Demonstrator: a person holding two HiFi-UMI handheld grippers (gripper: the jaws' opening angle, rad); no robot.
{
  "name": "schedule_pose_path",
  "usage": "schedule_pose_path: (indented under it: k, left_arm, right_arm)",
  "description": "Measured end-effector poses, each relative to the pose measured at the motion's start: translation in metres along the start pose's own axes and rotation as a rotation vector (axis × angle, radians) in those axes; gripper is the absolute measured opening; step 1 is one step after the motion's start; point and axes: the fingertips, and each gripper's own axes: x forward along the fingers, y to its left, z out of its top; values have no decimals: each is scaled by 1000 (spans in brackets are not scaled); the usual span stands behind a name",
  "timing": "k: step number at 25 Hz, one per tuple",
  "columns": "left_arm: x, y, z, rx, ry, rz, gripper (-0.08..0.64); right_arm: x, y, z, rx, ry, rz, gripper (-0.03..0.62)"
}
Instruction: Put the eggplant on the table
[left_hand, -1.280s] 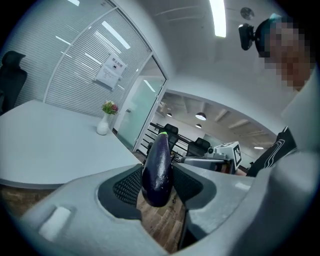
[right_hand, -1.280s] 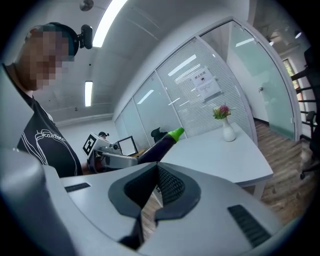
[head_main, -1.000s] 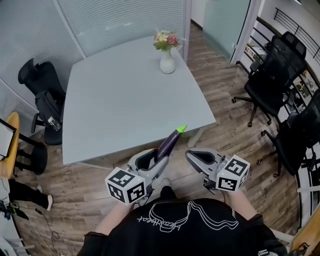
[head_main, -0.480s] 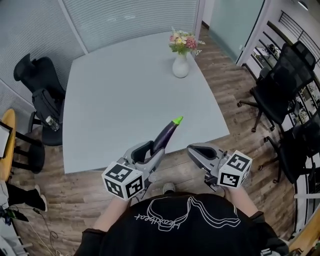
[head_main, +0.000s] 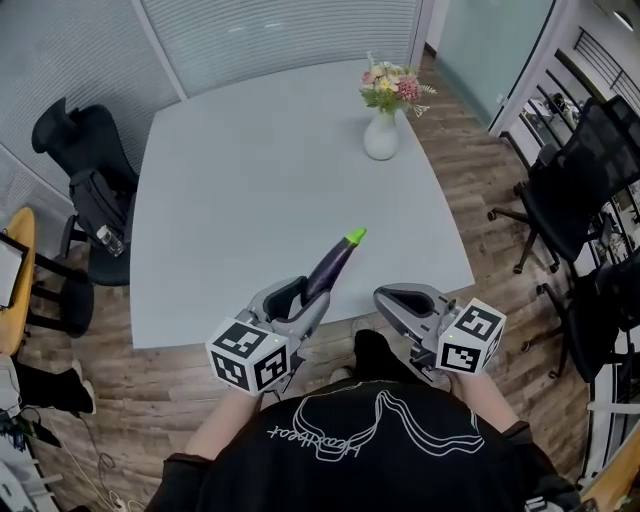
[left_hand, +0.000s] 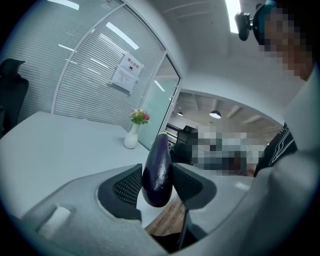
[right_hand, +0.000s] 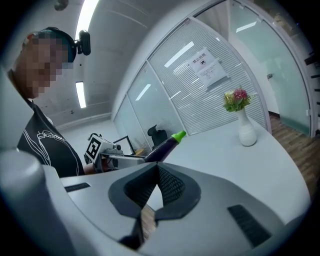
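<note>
A dark purple eggplant (head_main: 334, 266) with a green stem end sticks out forward from my left gripper (head_main: 299, 297), which is shut on its thick end. Its stem tip hangs over the near edge of the pale grey table (head_main: 250, 180). In the left gripper view the eggplant (left_hand: 157, 170) stands between both ribbed pads, above the table's edge. My right gripper (head_main: 388, 298) hovers beside it to the right, just short of the table, shut with nothing in it. The right gripper view shows its pads meeting at the tips (right_hand: 156, 170), and the eggplant (right_hand: 167, 145) to the left.
A white vase of flowers (head_main: 381, 135) stands at the table's far right corner. Black office chairs sit at the left (head_main: 85, 170) and right (head_main: 570, 180) of the table. Slatted glass walls run behind it. Wood floor lies below my grippers.
Both grippers have come forward toward the table together. The eggplant's stem end has gone from short of the table's edge to over it. The grip has not changed.
</note>
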Motion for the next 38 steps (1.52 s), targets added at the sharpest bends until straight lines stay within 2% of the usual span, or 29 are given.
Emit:
schedule_pose_path:
  k: [20, 30, 38]
  left_arm:
    - [74, 93, 36, -25, 36, 148, 195]
    - [106, 133, 25, -73, 69, 217, 195]
    - [131, 164, -7, -107, 130, 280, 195]
  right_arm:
    - [66, -108, 46, 56, 56, 110, 9]
    - [75, -141, 50, 85, 81, 123, 9]
    - [68, -160, 48, 97, 90, 108, 9]
